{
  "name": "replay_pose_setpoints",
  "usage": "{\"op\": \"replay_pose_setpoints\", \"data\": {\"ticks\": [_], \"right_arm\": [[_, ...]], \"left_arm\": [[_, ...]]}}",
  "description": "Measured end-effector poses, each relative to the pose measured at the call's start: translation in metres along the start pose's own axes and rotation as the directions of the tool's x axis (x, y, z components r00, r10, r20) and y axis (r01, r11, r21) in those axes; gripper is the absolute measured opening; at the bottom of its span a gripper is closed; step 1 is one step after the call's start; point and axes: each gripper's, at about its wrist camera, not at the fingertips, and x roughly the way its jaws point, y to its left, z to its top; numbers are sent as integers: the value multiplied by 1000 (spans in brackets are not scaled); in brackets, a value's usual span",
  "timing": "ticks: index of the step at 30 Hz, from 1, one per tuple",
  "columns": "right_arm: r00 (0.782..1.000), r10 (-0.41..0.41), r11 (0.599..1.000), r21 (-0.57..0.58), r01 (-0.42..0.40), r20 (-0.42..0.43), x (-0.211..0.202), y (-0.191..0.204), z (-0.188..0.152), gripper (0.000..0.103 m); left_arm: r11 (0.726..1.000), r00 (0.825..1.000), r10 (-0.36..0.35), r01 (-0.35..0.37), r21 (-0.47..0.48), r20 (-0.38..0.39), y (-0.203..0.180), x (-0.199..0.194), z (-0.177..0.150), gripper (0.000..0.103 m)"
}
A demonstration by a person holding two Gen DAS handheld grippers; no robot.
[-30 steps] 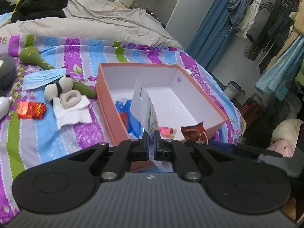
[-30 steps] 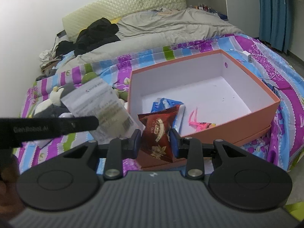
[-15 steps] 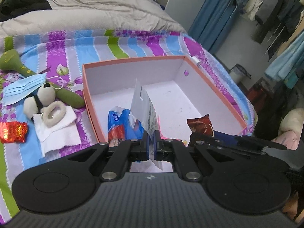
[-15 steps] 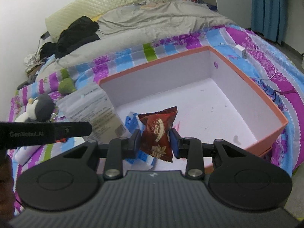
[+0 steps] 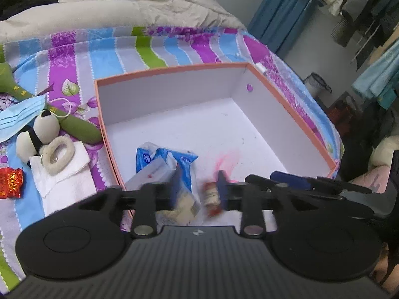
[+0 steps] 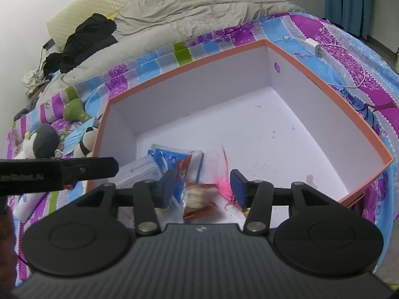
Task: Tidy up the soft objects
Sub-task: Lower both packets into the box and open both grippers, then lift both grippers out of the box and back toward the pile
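An orange box (image 5: 172, 69) with a white inside sits on the striped bedspread; it also shows in the right wrist view (image 6: 324, 84). My left gripper (image 5: 197, 190) is open over the box's near corner, and the white pouch (image 5: 159, 174) lies loose below it on a blue tissue pack (image 5: 182, 160). My right gripper (image 6: 202, 186) is open, and the brown snack packet (image 6: 199, 196) is blurred between its fingers, loose in the box. A pink feathery thing (image 6: 225, 174) lies beside it.
Left of the box lie a blue face mask (image 5: 18, 117), a panda plush (image 5: 37, 132), a fuzzy ring on a white cloth (image 5: 58, 150), a green plush (image 5: 77, 127) and a red wrapper (image 5: 10, 183). A penguin plush (image 6: 40, 142) and a charger (image 6: 314, 46) lie nearby.
Both grippers have moved forward over the box and opened. The white pouch and the brown snack packet have left their fingers and dropped into the box's near corner.
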Motion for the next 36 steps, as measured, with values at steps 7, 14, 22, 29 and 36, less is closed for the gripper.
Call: {"op": "replay_pose_setpoints", "data": {"ticks": [7,14,22,29,36], "right_arm": [[999,-4,1000,-11,4,41,-22,6,-2,52],[997,17,1000,-24,-15,75,-51,18,-11,52],[992,35,998,-46,-30,123,-85,35,-24,52],[988,46,997,-65,-36,146,-110,49,-41,52],[986,69,995,-88,-56,154,-132,64,-58,52]], "left_arm": [[1000,999,-8,8,6,50,-2,-22,-3,42],[1000,996,-17,16,16,88,-10,-54,-19,42],[1000,990,-16,12,26,142,-20,-100,-44,42],[999,983,-21,15,33,183,-25,-135,-70,42],[999,977,-16,10,31,211,-22,-162,-99,42]]}}
